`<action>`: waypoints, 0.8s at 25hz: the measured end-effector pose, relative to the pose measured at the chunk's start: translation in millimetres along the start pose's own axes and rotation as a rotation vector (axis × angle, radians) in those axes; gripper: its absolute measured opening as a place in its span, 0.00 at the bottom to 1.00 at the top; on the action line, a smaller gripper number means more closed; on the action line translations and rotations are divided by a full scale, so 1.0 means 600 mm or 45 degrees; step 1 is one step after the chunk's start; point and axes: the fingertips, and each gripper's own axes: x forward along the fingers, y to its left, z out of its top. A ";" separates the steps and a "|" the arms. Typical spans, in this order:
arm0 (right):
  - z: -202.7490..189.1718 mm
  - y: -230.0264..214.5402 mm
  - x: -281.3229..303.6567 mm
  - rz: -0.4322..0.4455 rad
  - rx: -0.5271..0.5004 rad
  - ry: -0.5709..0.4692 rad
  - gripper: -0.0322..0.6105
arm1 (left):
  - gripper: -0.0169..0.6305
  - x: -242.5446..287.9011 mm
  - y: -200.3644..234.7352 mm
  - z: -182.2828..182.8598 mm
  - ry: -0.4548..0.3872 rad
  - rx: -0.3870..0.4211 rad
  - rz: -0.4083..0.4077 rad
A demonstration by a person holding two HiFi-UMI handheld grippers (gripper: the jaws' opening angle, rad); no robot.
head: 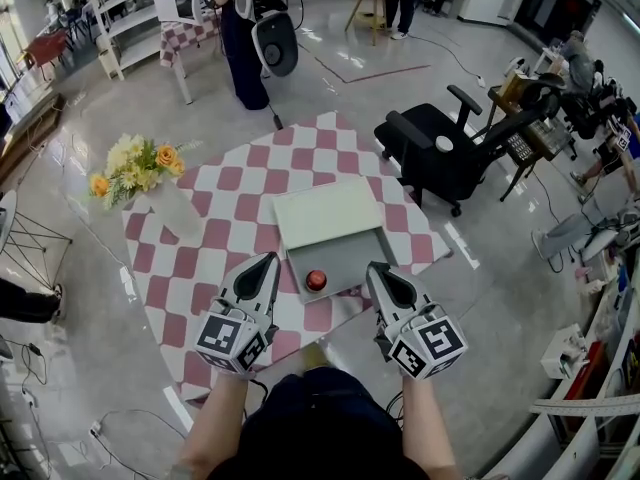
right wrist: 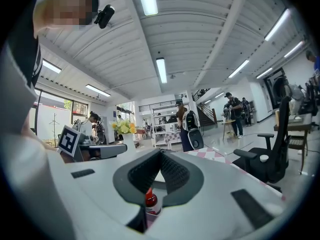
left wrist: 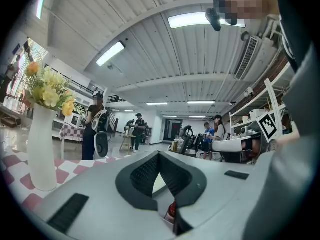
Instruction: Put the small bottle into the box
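Head view shows the small bottle (head: pixel 316 280) standing upright with its red cap on top. As far as I can judge, it is inside the open tray of the box (head: pixel 362 252), close to the box's near wall and toward its left side. The pale lid lies back on the far side of the box.

I'd expect the bottle to be light and rigid. It has a smooth round body that could roll or squirt out of a careless pinch, and it is narrow enough to tip if nudged at the cap. If I had to take it again, I'd close across the labelled body just below the cap (not on the cap itself) and keep it vertical.

The left gripper (head: pixel 267 262) sits on the counter side just left of the box's near corner. Its jaws are together with nothing between them. In the left gripper view the bottle only shows beyond the jaws, apart from them.

The right gripper (head: pixel 378 269) hangs at the box's near right corner. It is likewise fully closed and empty, and its own view has the bottle ahead of the jaws, not in them.

Neither gripper touches the bottle.
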 end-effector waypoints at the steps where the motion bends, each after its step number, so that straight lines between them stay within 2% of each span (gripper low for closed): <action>1: 0.002 0.001 0.001 0.002 -0.004 -0.001 0.06 | 0.04 0.000 0.003 0.002 -0.004 -0.001 0.004; 20: 0.016 0.004 0.012 -0.001 -0.030 -0.011 0.05 | 0.04 0.001 0.027 0.019 -0.026 0.004 -0.001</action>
